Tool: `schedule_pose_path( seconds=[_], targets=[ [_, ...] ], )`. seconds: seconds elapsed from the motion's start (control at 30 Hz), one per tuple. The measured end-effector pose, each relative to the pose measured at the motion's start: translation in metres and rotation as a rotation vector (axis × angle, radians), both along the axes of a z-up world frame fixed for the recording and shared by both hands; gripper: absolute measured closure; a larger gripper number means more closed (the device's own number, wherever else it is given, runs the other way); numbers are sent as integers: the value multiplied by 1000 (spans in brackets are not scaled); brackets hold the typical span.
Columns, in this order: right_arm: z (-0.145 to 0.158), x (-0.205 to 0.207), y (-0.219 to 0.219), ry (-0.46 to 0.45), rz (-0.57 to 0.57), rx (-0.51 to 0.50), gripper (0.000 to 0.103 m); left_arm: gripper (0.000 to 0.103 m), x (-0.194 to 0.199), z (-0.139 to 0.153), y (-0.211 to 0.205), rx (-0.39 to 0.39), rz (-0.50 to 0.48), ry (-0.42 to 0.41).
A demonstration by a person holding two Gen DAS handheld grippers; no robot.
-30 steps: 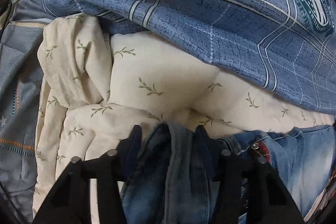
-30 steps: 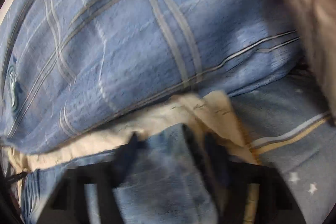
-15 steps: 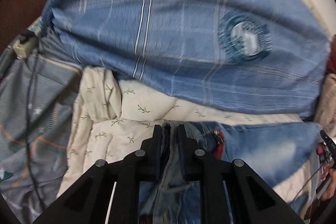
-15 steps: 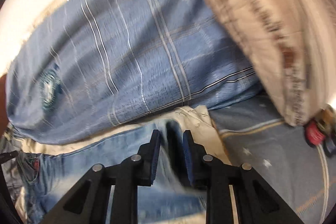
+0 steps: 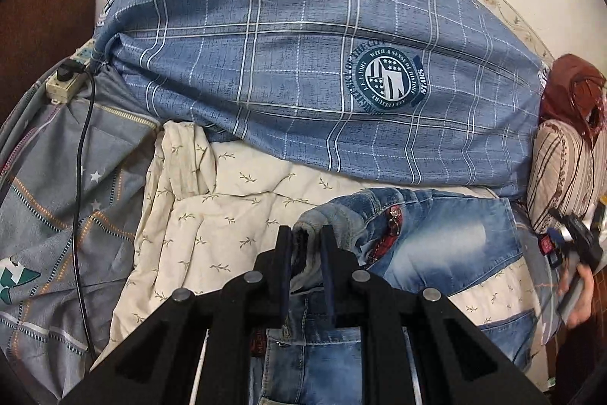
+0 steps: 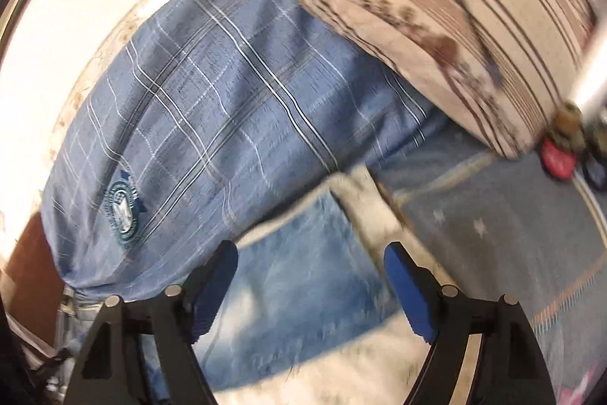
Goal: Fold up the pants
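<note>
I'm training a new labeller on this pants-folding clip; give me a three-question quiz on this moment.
1. True or false: the left gripper is shut on the faded blue denim jeans.
2. What lies under the jeans? A) cream quilt with leaf sprigs B) bare wood C) red towel
3. Fill in: the right gripper's jaws stand ____, with nothing pinched.

Key: 1 true; 2 A; 3 open (still widening, with the denim lying below them).
</note>
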State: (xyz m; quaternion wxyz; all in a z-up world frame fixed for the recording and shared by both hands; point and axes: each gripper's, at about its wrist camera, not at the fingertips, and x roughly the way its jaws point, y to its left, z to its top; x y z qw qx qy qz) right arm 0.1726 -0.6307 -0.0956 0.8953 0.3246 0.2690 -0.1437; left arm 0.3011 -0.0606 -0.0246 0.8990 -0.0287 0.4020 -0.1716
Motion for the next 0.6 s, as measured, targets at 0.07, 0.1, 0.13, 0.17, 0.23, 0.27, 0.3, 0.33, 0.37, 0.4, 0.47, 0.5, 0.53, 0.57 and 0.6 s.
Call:
schedule_pose_path(
  seconds=[0.07, 0.1, 0.13, 0.17, 0.23, 0.27, 0.3, 0.33, 0.37, 0.4, 0.47, 0.5, 0.53, 0.57, 0.6],
  targets=[
    [-10, 26, -4, 25, 2, -41, 21, 88, -2, -1, -1, 12, -7, -13],
    [-16, 41, -7, 47, 12, -50, 21, 88, -2, -2, -2, 21, -8, -19],
    [-24, 58, -9, 74, 29, -55, 21, 88, 0, -3, -2, 29, -8, -22],
    [-32, 77, -10, 103, 48, -66, 21, 88, 1, -3, -2, 32, -6, -23],
    [-45, 105, -13, 161, 70, -117, 23, 88, 4, -4, 0, 26, 2, -23],
    [-51, 117, -14, 182, 80, -141, 25, 88, 5, -4, 1, 23, 7, -20],
    [-57, 128, -14, 197, 95, -159, 30, 88, 5, -4, 2, 21, 11, -18],
    [-63, 139, -15, 228, 118, -172, 44, 88, 6, -5, 3, 18, 18, -15],
    [-70, 147, -13, 270, 137, -182, 65, 88, 6, -5, 4, 16, 26, -12],
    [-75, 152, -10, 312, 154, -199, 69, 88, 6, -5, 4, 16, 32, -10],
    [-74, 147, -1, 318, 176, -270, 75, 88, 4, -3, 3, 11, 38, -5],
    [-67, 137, 1, 297, 173, -284, 77, 88, 1, -2, 3, 15, 40, -8],
    [-61, 127, 1, 272, 160, -277, 78, 88, -2, 1, 2, 21, 42, -11],
    [-54, 113, 1, 240, 147, -264, 78, 88, -7, 3, 3, 21, 43, -11],
    [-45, 98, 1, 208, 140, -252, 79, 88, -10, 6, 4, 15, 42, -10]
  ],
)
